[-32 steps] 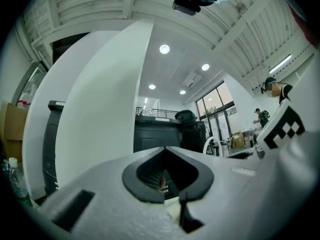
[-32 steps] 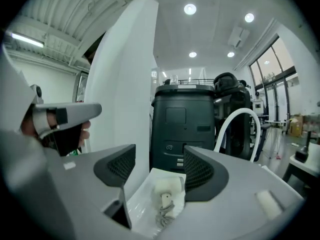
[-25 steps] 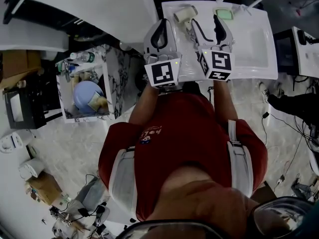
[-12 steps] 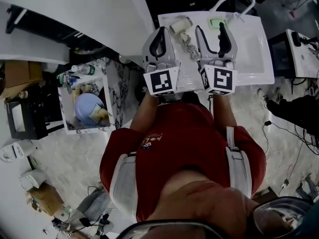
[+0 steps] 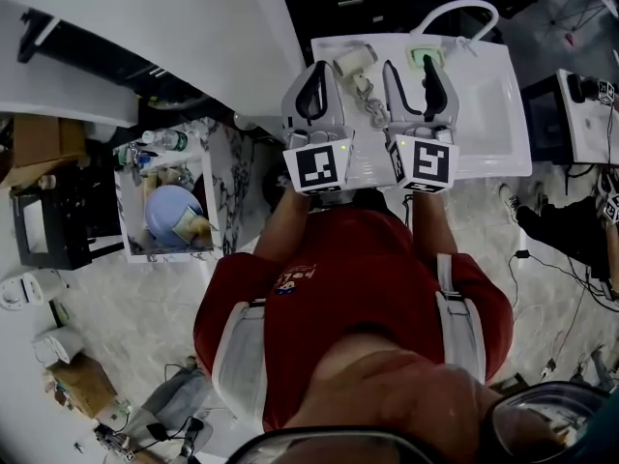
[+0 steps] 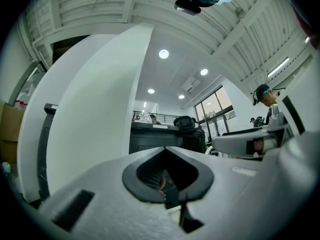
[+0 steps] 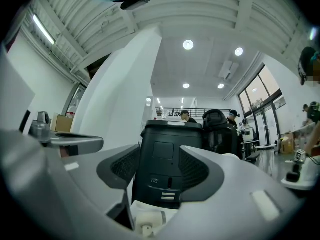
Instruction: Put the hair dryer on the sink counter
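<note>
1. Hair dryer [image 5: 354, 59]: lies on the table [image 5: 488, 158], in its far-left corner, close to the left and far edges. Its long axis runs slantwise, from the left edge up toward the far edge. Which end is the nozzle cannot be told.
2. Cord [image 5: 368, 104]: trails from the hair dryer across the table top toward the front edge, in a loose line.
3. Left hand-held gripper [image 5: 315, 66] [image 6: 165, 149]: held over the table's left edge, pointing toward the far edge. Its jaws are together, tips meeting, with nothing caught in them. It is just beside the hair dryer and not touching it.
4. Right hand-held gripper [image 5: 410, 62] [image 7: 160, 154]: held over the middle of the table, parallel to the left one. Its jaws stand apart, have just been closing a little, and have nothing between the pads.
5. Basin [image 5: 484, 95]: takes up the right part of the table. A white faucet [image 5: 455, 10] arches at the far edge, with a green pad [image 5: 426, 54] beside it.
6. Open room: the strip of table top between the two grippers holds only the cord. Left of the table a white wall [image 5: 193, 17] stands near. A marble stand [image 5: 218, 162] with a blue bowl [image 5: 169, 201] is set apart from the table's left edge, with floor between.
</note>
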{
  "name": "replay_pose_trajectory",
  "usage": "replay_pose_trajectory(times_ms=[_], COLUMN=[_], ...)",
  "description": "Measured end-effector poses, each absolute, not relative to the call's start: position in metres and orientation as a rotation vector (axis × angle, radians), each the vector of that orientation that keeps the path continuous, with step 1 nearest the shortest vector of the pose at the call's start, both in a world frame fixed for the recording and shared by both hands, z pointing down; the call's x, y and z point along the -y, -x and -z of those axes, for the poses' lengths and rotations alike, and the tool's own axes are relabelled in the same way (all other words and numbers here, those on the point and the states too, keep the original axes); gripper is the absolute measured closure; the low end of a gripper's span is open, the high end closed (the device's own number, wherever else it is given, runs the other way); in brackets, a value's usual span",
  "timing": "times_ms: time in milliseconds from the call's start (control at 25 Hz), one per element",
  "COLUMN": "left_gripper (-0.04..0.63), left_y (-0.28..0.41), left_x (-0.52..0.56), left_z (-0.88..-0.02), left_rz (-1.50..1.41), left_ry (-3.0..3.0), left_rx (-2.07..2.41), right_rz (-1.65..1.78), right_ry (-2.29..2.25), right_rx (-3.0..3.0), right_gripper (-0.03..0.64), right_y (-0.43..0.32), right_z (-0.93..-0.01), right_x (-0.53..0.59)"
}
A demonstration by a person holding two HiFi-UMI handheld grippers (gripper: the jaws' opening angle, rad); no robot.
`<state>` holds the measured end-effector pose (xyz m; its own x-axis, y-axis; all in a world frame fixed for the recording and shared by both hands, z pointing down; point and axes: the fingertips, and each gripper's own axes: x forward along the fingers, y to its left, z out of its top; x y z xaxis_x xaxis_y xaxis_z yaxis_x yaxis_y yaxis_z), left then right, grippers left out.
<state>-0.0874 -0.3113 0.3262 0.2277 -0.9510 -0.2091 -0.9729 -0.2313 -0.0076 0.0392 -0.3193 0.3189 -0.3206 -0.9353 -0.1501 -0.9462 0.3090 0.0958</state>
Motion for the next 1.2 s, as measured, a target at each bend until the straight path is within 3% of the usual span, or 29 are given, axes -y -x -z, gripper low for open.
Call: replay_pose_trajectory(times_ms=[280,600,1200], left_gripper=[0.594,0.594,0.594], left_y=[0.084,0.083,0.087], left_x=[0.316,0.319,0.323], left_z=[-0.327,-0.331,-0.326], left_rz=[-0.241,-0.237,-0.275], left_ry=[2.361,2.362,2.33], left_rx=[-1.854,-1.86,-1.865], right_rz=[-0.216,-0.192,-0.193], right_ry=[1.782,1.772,1.749], right_rx=[-2.52,-2.526,-2.545], right_gripper=[0.432,0.443,0.526], right_y=[-0.037,-0.037,-0.029], right_z=[-0.328,-0.331,-0.332], right_x=[0.329,0.335,0.341])
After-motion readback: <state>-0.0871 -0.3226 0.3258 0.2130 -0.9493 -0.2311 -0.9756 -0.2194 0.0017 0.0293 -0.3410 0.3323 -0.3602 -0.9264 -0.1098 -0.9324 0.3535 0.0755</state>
